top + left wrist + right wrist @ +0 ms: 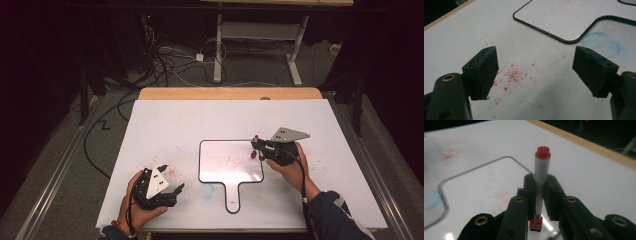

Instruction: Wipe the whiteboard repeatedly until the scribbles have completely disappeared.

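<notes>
Tongs on the left [172,192] hover open and empty near the tabletop's [165,125] front edge, over red specks [511,75]. Just right lies a small whiteboard [225,160] with a blue smudge [206,191] beside its handle. At its right edge, the right tongs [256,147] clamp a red-capped marker [541,177] upright.

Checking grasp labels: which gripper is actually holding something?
The right gripper, shut on the red-capped marker over the small whiteboard. The left gripper is open, nothing between.
</notes>
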Demonstrator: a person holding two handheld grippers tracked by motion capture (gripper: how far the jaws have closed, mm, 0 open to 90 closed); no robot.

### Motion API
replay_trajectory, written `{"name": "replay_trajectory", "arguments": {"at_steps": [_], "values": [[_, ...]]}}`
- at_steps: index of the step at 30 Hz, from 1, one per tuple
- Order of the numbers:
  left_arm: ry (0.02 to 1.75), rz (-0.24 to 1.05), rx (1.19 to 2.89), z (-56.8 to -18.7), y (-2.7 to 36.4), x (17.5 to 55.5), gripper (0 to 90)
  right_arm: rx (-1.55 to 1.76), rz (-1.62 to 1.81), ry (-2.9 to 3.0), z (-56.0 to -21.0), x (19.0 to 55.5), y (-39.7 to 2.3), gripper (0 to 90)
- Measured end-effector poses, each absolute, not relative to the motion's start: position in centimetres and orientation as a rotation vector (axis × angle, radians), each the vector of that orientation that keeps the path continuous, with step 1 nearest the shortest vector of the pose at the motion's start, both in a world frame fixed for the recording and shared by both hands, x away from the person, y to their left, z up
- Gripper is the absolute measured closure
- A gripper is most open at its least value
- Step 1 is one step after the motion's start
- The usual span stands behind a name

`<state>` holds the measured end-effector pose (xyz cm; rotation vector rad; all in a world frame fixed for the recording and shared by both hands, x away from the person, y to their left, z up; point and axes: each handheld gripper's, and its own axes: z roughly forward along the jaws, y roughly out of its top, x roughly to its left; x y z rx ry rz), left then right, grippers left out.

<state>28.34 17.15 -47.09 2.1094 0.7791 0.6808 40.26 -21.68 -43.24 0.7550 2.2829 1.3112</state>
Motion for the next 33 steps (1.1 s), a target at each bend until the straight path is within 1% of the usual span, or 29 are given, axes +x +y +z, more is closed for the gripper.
{"name": "replay_trajectory", "arguments": {"at_steps": [2,5,8,11,15,18,20,23,26,33], "values": [[0.775,0.685,2.109,-47.1,17.1,28.3,20.1,0.728,1.364,2.322,-43.4,39.6,-20.9,81.7],[0.773,0.686,2.109,-47.0,17.1,28.3,20.1,0.657,1.32,2.34,-43.2,39.0,-20.1,81.7],[0.772,0.682,2.109,-47.1,17.1,28.3,19.9,0.686,1.212,2.262,-43.1,39.7,-20.9,81.8],[0.77,0.676,2.113,-47.2,17.0,28.5,19.6,0.734,1.212,2.221,-43.3,40.4,-21.4,81.7],[0.766,0.677,2.119,-47.2,16.8,28.5,19.6,0.709,1.352,2.296,-43.7,40.0,-19.6,81.7],[0.771,0.678,2.113,-47.2,16.9,28.5,19.6,0.649,1.34,2.336,-43.7,39.4,-18.3,81.7],[0.773,0.678,2.11,-47.2,17.0,28.4,19.6,0.638,1.269,2.306,-43.6,39.6,-18.4,81.7],[0.775,0.678,2.107,-47.2,17.1,28.4,19.6,0.689,1.215,2.231,-43.7,40.6,-19.6,81.8],[0.773,0.678,2.104,-47.1,17.1,28.5,19.6,0.72,1.231,2.203,-43.8,41.1,-20.0,81.8],[0.767,0.678,2.108,-47.2,17.0,28.6,19.6,0.709,1.431,2.226,-44.4,40.9,-17.9,81.8]]}}
